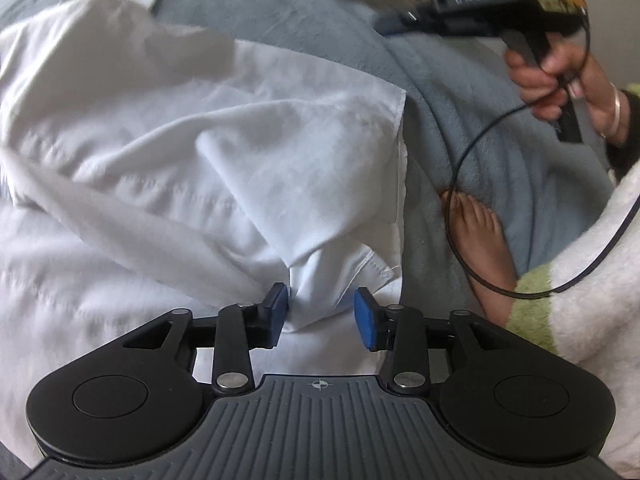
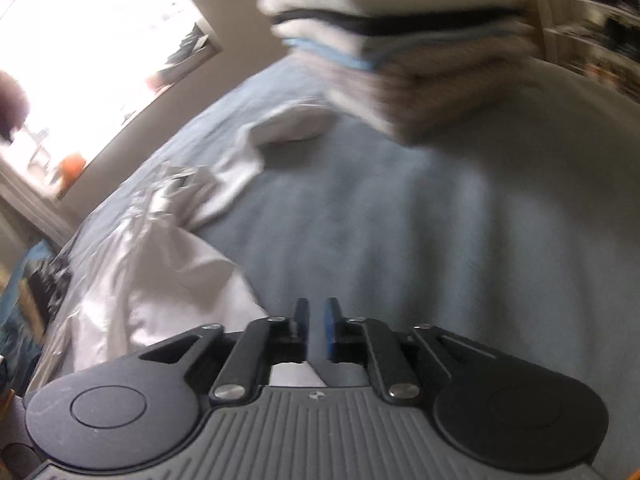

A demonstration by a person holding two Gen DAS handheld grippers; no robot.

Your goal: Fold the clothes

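While crumpled white cotton shirt (image 1: pixel 208 152) sprawls half-folded on grey-blue fleece bed blanket (image 1: pixel 460 128), left claw (image 1: pixel 320 316) gapes around cloth, right claw (image 2: pixel 317 328) barely parted, empty; folded stack (image 2: pixel 400 40) finished.

Bed (image 1: pixel 460 92) covered by grey-blue fleecy blanket (image 2: pixel 400 220). White shirt (image 1: pixel 200 152) lies rumpled on blanket, filling left part of left wrist view, hemmed edge toward blanket's bare side. Stack of folded clothes (image 2: pixel 400 40) sits on blanket at far end, blurred. Bare foot (image 1: pixel 480 240) rests on blanket just beside shirt's edge. White-and-green fleece (image 1: pixel 580 300) lies over foot's near end.
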